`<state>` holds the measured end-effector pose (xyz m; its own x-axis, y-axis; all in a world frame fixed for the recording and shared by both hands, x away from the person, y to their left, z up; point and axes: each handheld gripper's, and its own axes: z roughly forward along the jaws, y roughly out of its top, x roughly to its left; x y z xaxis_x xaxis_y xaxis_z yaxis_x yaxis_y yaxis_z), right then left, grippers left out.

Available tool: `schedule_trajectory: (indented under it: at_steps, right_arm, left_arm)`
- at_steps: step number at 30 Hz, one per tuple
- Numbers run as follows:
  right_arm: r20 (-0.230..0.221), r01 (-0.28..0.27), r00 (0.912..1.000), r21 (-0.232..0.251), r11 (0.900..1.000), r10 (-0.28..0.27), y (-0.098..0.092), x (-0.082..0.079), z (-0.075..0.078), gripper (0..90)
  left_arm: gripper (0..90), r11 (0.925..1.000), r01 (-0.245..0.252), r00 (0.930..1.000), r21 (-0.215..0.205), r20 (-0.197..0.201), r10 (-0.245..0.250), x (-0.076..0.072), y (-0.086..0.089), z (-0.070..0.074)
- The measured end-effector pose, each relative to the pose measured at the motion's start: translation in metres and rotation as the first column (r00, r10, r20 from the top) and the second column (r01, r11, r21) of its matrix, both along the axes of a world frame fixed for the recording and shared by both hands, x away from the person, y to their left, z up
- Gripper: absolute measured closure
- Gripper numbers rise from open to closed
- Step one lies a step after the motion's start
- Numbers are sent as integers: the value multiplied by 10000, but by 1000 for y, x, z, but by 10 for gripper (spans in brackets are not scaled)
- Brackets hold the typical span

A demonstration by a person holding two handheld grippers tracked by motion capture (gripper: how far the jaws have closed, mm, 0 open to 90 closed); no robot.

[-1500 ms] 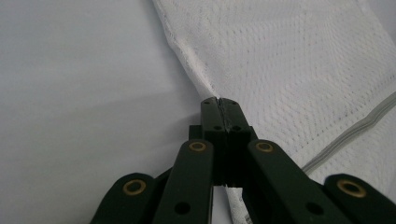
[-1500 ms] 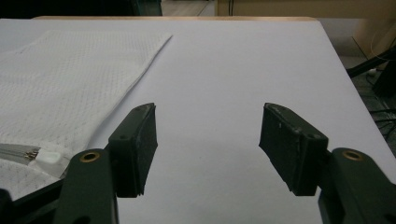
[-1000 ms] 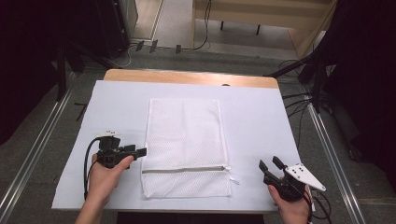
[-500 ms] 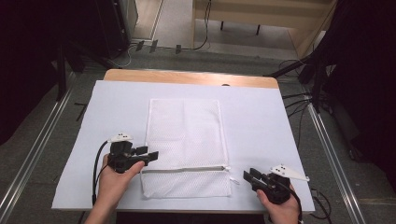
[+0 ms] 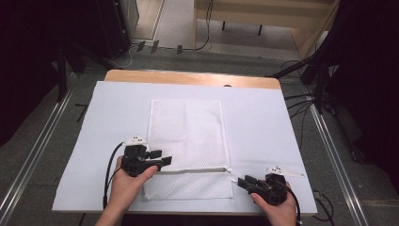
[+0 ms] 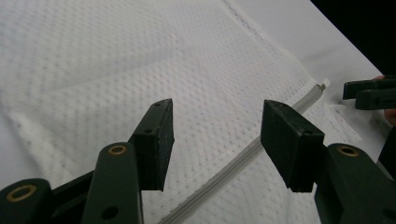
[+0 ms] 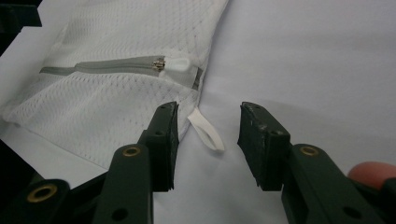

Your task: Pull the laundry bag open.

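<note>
A white sheet point(image 5: 282, 122) covers the wooden table point(image 5: 188, 77), whose bare far edge shows beyond it, and grey floor with metal rails runs along both sides. At the left, wide bare sheet lies between the table's left edge and the person's left hand, which holds the left gripper point(image 5: 162, 157) near the front edge, pointing right over the left border of the mesh laundry bag point(image 5: 186, 127). Its jaws stand apart with nothing pressed between them; in the left gripper view point(image 6: 215, 135) they hang above the mesh with the grey zipper point(image 6: 243, 156) running between them below, and they have just been closing a little. The bag lies flat in the middle of the sheet, a white, finely netted rectangle with its long side running away from the person; the zipper crosses it near the front end. Right of the bag, open sheet reaches the table's right edge. There the right gripper point(image 5: 242, 182) sits by the bag's near right corner, its jaws apart and just opening further; in the right gripper view point(image 7: 208, 140) a small white loop point(image 7: 205, 133) lies between them, untouched, with the zipper pull point(image 7: 159, 63) just beyond.
</note>
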<state>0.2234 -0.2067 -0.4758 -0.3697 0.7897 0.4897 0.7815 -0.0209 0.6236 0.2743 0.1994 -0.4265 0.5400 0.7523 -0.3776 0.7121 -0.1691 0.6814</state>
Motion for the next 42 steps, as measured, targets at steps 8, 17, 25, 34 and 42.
schedule_trajectory:
  at_steps: [8,17,25,34,42]
  right_arm:
    - [-707,-46,9975,160,9999,58,5,4,-5,571]
    - [-1197,-458,9913,805,9957,553,13,8,-7,574]
    - [-1549,-511,9857,988,9938,661,14,8,-7,576]
    - [-983,-719,9927,-242,9971,692,30,1,-1,558]
    - [-389,-922,9953,-975,9910,888,45,-4,-1,619]
  left_arm:
    - [472,9972,737,9972,102,-168,-735,-2,-26,-7]
    - [496,9917,1274,9915,171,-274,-1269,-6,-41,-12]
    - [502,9918,1267,9914,170,-359,-1260,-7,-41,-14]
    - [503,9890,1463,9885,237,-409,-1453,-7,-45,-16]
    - [505,9883,1508,9879,213,-385,-1499,-8,-47,-16]
